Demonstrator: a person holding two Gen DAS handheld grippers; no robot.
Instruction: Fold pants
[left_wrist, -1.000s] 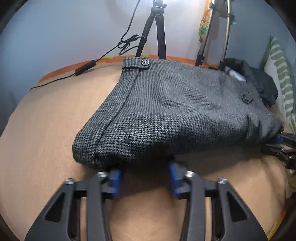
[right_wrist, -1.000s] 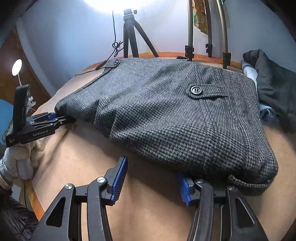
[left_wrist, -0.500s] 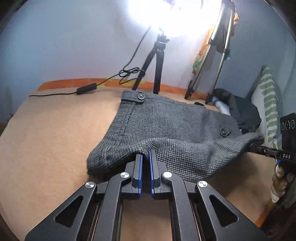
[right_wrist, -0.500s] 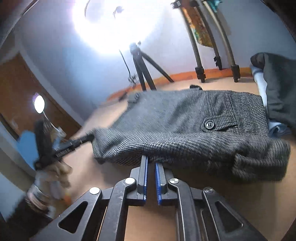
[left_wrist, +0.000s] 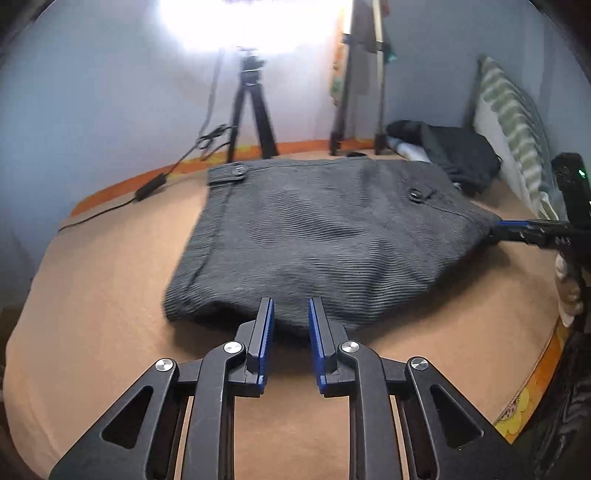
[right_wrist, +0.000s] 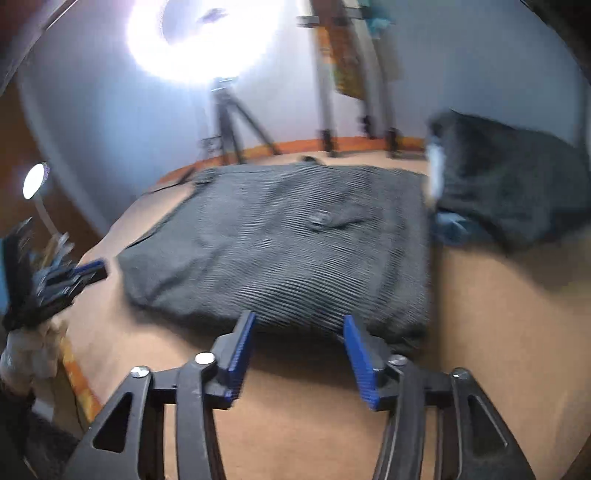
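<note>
Pants (left_wrist: 325, 236): grey houndstooth, folded into a compact slab, lying flat on the tan bed (left_wrist: 110, 295); waistband button toward the far edge.
Left gripper (left_wrist: 290, 314): jaws parted, nothing held, tips just at the near fold.
Right gripper (right_wrist: 298, 325): jaws spread wide, empty, poised at the near hem (view motion-blurred).
Dark clothing heap (left_wrist: 458, 155): beside the pants, far right.
Tripod (left_wrist: 251, 110): behind the bed.

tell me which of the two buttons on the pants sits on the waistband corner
The button at the far left corner of the grey pants; the other button fastens a pocket flap.
</note>
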